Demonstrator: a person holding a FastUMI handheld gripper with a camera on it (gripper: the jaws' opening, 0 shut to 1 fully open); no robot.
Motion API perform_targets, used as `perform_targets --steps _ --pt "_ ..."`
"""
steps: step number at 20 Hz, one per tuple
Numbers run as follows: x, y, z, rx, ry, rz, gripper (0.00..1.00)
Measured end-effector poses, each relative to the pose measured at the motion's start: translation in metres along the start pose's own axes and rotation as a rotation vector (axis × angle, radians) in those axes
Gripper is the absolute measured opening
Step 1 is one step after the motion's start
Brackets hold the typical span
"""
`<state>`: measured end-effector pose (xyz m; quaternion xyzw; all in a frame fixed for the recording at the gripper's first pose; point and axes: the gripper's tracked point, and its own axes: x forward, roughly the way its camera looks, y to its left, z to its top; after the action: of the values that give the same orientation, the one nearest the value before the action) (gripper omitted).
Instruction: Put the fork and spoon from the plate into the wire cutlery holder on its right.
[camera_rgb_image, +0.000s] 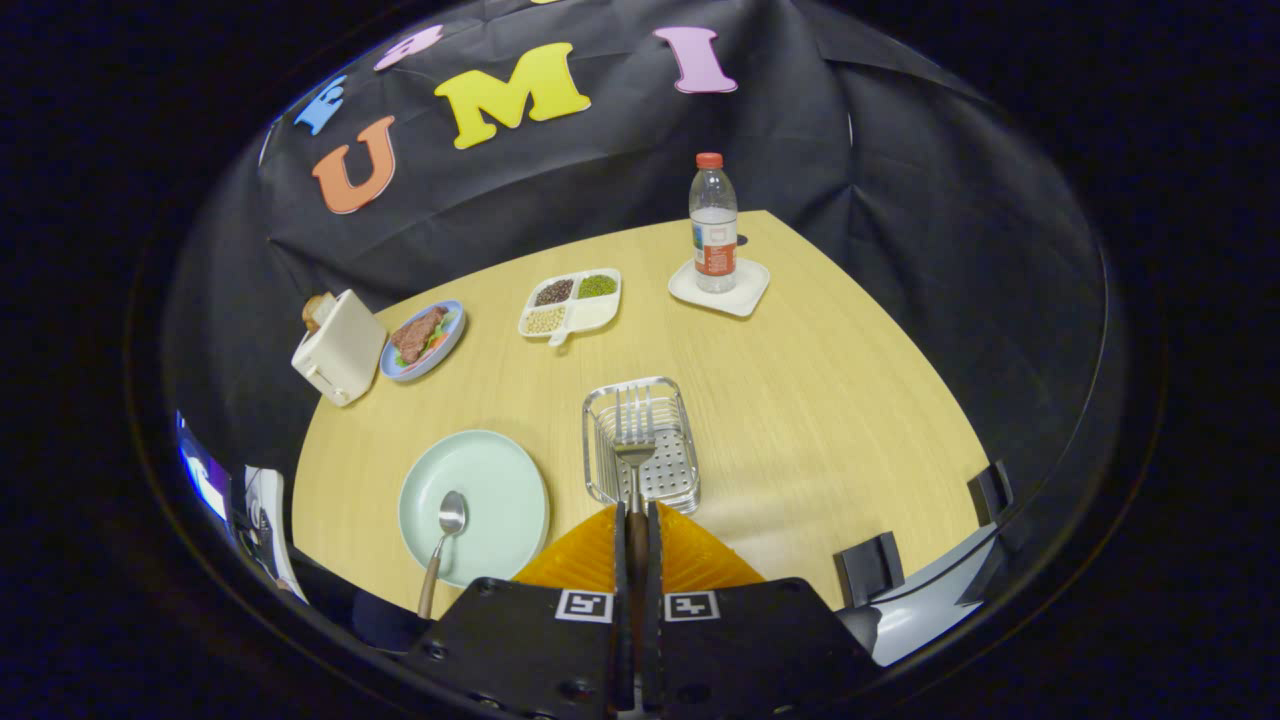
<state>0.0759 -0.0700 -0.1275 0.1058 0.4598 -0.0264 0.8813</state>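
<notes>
My gripper (636, 515) is shut on the fork (634, 432), pinching its brown handle between both fingers. The fork's metal tines point forward and hang over the wire cutlery holder (672, 478), which stands on the wooden table just ahead of the fingers. Left of the holder lies the pale green plate (500, 480). The spoon (446, 532) rests on it, bowl on the plate and brown handle sticking out over the plate's near rim.
Beyond the holder are a divided white dish (585, 310) of beans and seeds, a water bottle (713, 222) on a white square coaster (745, 290), a blue plate of food (424, 338) and a white toaster (338, 347). The table's edge curves away right of the holder.
</notes>
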Motion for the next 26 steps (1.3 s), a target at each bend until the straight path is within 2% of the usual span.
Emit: perform_targets --steps 6,7,11,12,13,19,26 --pt "-0.002 0.005 0.003 0.010 -0.002 0.014 0.08" --pt "-0.004 0.008 0.004 0.012 -0.004 0.024 0.14" --pt "-0.015 0.015 0.013 0.016 -0.041 0.048 0.80" --pt "-0.020 0.017 0.015 0.013 -0.056 0.052 0.85" --pt "-0.024 0.020 0.018 0.013 -0.073 0.056 0.94" --pt "-0.056 0.050 0.019 -0.033 -0.148 0.095 0.96" --pt "-0.066 0.125 -0.029 -0.138 -0.167 0.159 0.96"
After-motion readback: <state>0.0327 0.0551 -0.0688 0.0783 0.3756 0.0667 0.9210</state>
